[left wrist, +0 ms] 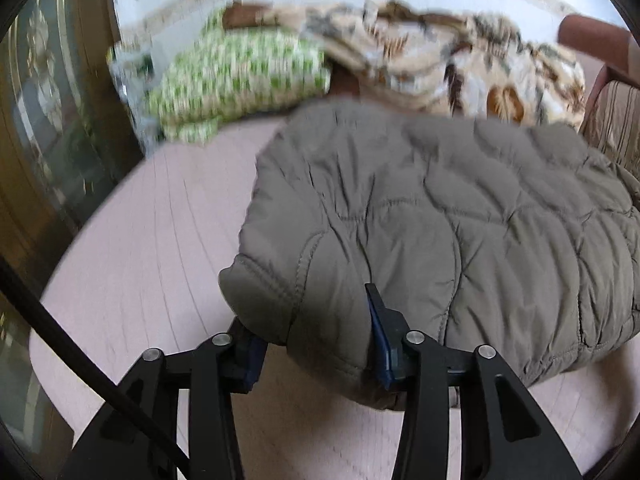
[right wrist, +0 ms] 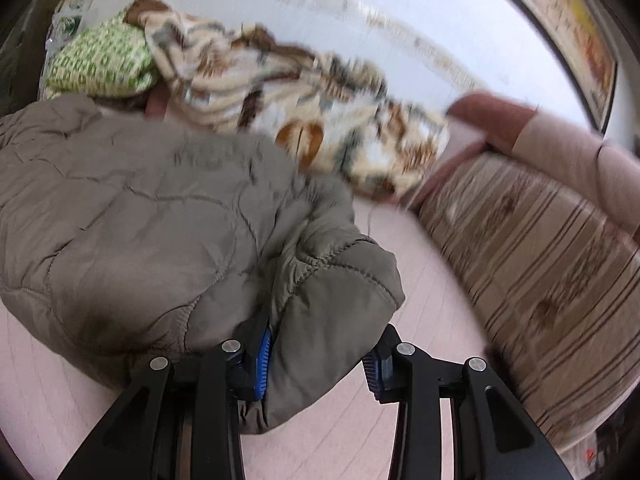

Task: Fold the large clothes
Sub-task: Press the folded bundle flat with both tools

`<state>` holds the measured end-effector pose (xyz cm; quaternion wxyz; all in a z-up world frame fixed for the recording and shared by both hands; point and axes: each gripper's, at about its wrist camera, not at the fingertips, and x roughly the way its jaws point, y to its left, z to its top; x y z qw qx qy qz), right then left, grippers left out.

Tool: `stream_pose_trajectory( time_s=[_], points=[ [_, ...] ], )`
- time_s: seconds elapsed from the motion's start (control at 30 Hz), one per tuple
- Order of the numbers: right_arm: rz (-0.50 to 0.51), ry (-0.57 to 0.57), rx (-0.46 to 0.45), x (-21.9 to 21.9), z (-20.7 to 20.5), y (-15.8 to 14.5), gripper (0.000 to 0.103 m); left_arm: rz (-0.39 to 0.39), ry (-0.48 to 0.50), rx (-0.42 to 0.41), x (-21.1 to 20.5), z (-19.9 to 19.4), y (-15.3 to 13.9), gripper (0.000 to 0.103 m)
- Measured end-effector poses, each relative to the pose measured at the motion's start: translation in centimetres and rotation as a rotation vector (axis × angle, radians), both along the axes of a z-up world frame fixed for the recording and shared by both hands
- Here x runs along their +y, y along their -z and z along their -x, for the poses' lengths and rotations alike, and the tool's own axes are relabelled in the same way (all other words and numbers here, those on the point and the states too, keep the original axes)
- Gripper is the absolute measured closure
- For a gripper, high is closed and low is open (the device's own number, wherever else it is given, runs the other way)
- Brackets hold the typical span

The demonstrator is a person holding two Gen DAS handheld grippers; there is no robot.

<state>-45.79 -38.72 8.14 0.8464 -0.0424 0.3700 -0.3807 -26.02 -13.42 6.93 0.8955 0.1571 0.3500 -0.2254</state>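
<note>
Left wrist view: green-and-white patterned cloth (left wrist: 240,76) at far left of the pink bed surface (left wrist: 152,240), beside a beige and brown floral blanket (left wrist: 460,64). No brand, label or writing is readable in either view; both are motion-blurred.

Olive quilted jacket (left wrist: 440,208) lies bunched on the bed surface, centre to right. Left gripper (left wrist: 316,344) has its jaws set moderately wide with a thick fold of the jacket's near edge filling the gap, blue pads pressing on the fabric.

Right wrist view: jacket (right wrist: 140,220) fills the left half. Right gripper (right wrist: 320,360) likewise clamps a padded fold between its pads. Striped brown cushion (right wrist: 540,272) at right, apart from the jacket.
</note>
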Motion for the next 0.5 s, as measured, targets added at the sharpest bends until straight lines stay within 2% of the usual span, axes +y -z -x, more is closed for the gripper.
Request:
stream_pose_trajectory(
  time_s=[0.07, 0.1, 0.13, 0.2, 0.27, 0.33, 0.4, 0.47, 0.5],
  points=[
    [-0.117, 0.030, -0.015, -1.3, 0.9, 1.3, 0.056, -0.010, -0.011, 0.052, 0.4, -0.4, 0.9, 0.055],
    [-0.187, 0.042, -0.016, -2.2, 1.2, 1.9, 0.051, 0.019, -0.019, 0.085, 0.9, -0.6, 0.7, 0.053],
    [-0.271, 0.053, -0.038, -3.2, 1.8, 2.2, 0.045, 0.040, -0.027, 0.102, 1.4, -0.7, 0.5, 0.046],
    [-0.433, 0.090, -0.156, -5.1, 3.9, 1.8, 0.035, 0.098, -0.061, 0.131, 3.1, -0.9, -0.2, 0.034],
    [-0.542, 0.126, -0.277, -6.6, 6.5, 1.0, 0.030, 0.129, -0.112, 0.109, 4.7, -0.9, -1.0, 0.032],
    [-0.556, 0.171, -0.363, -7.3, 9.3, 0.0, 0.027, 0.147, -0.195, 0.001, 6.7, -0.6, -2.8, 0.032],
    [-0.494, 0.224, -0.416, -7.1, 11.3, -1.0, 0.027, 0.171, -0.246, -0.098, 7.5, -0.3, -4.8, 0.032],
    [-0.447, 0.204, -0.480, -6.7, 12.1, -2.3, 0.027, 0.194, -0.218, -0.147, 6.7, 0.1, -6.1, 0.032],
    [-0.441, 0.166, -0.492, -6.4, 11.5, -2.9, 0.031, 0.189, -0.179, -0.148, 5.8, 0.0, -6.5, 0.031]
  ],
)
